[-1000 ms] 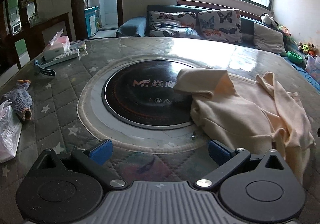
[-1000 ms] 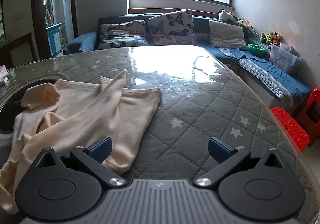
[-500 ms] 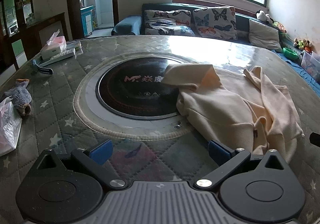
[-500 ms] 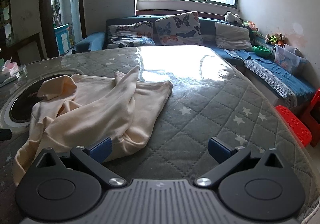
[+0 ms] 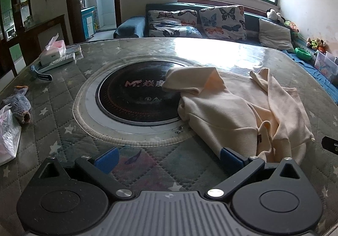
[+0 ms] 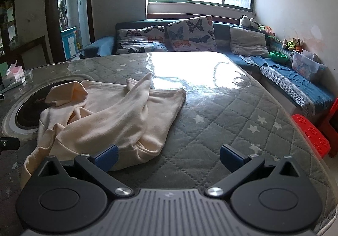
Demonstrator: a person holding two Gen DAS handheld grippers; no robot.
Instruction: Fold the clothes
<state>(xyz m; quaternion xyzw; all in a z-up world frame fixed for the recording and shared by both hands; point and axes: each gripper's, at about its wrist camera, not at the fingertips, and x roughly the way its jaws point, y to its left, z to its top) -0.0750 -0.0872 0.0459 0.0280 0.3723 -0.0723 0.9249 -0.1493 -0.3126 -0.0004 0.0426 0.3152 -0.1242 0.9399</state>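
Cream hoodie [image 5: 236, 113] lengthwise, hood toward burner [image 5: 135, 96]

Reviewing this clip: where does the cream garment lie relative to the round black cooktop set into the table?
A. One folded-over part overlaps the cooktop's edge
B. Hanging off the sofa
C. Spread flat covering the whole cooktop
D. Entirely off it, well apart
A: the cream garment lies crumpled on the table, with one folded-over part resting over the edge of the black cooktop, most of which stays bare.

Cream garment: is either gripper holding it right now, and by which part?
Nothing is held. The left gripper and right gripper are both open, short of the cream garment, which lies crumpled on the table.
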